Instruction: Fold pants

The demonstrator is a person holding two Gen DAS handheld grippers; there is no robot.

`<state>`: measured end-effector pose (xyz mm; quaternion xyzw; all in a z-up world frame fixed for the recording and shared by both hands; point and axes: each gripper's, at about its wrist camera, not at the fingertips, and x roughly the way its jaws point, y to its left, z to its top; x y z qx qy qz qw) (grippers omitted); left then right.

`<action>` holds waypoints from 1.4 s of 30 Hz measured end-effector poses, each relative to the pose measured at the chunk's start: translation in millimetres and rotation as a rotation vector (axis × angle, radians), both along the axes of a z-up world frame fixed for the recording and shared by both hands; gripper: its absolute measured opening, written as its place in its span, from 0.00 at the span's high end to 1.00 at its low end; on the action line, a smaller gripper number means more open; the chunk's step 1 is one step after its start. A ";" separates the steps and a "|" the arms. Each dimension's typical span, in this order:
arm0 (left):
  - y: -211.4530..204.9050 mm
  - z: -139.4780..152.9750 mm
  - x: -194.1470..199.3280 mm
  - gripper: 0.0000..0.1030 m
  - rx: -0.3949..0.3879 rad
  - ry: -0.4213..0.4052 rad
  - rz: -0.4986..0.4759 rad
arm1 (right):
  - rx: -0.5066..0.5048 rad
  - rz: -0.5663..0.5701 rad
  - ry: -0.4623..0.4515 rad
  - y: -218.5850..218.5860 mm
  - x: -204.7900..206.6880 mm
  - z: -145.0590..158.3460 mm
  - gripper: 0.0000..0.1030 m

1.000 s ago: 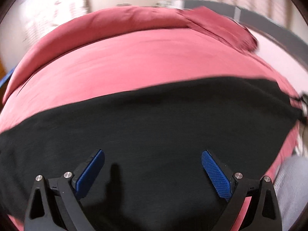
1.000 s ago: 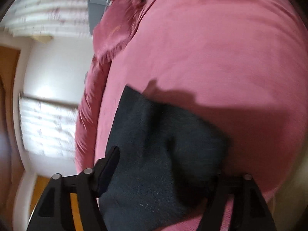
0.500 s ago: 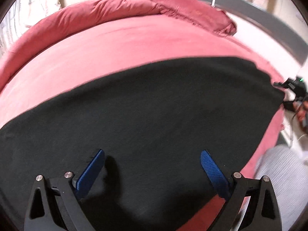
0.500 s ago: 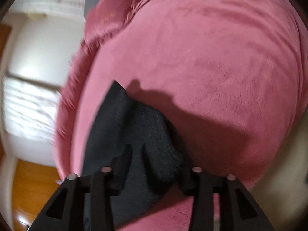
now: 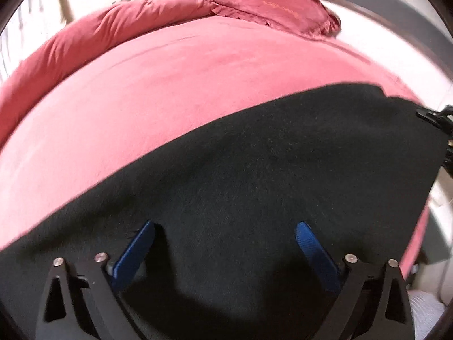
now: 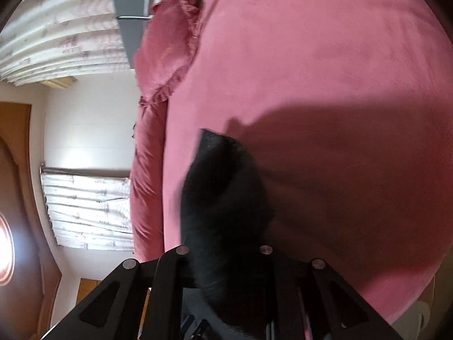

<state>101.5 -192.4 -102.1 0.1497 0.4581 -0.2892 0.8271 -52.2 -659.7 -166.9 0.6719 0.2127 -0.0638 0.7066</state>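
Observation:
Black pants (image 5: 254,184) lie spread on a pink bedspread (image 5: 170,85). My left gripper (image 5: 225,243) is open, its blue pads (image 5: 136,250) wide apart just above the black cloth. My right gripper (image 6: 223,257) is shut on a bunched end of the pants (image 6: 223,198) and holds it above the bedspread (image 6: 325,70). In the left wrist view the right gripper (image 5: 436,119) shows at the pants' far right edge.
A pink pillow (image 5: 271,8) and a rolled pink duvet (image 5: 99,36) lie at the bed's far side. A grey headboard (image 5: 396,5) runs behind. Curtains (image 6: 62,34), a white wall and a wooden floor (image 6: 87,291) lie beyond the bed's edge.
My right gripper has closed on the pants' end and lifted it, bunching the cloth. The left gripper stays open over the pants as the view shifts.

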 end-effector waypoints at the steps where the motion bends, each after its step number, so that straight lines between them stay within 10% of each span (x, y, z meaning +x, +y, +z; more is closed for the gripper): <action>1: 10.1 3.5 -0.9 0.03 -0.015 0.001 0.020 | -0.018 0.006 0.006 3.3 3.2 10.2 0.85; 13: 191.5 10.7 -21.7 0.03 -0.341 0.100 0.503 | -0.642 0.534 -0.109 207.5 120.4 171.3 0.85; 18: 229.5 11.2 -27.6 0.03 -0.352 0.078 0.558 | -0.811 0.827 -0.089 347.8 146.3 151.3 0.85; 25: 227.8 6.1 -22.1 0.03 -0.356 0.073 0.548 | -1.006 1.125 0.192 472.8 160.3 65.5 0.67; 32: 239.1 8.1 -33.4 0.03 -0.421 0.098 0.542 | -1.010 1.237 -0.031 459.7 121.3 112.2 0.49; 42: 188.6 14.5 -31.4 0.03 -0.444 0.227 0.420 | -0.704 0.730 0.146 280.3 126.3 114.3 0.49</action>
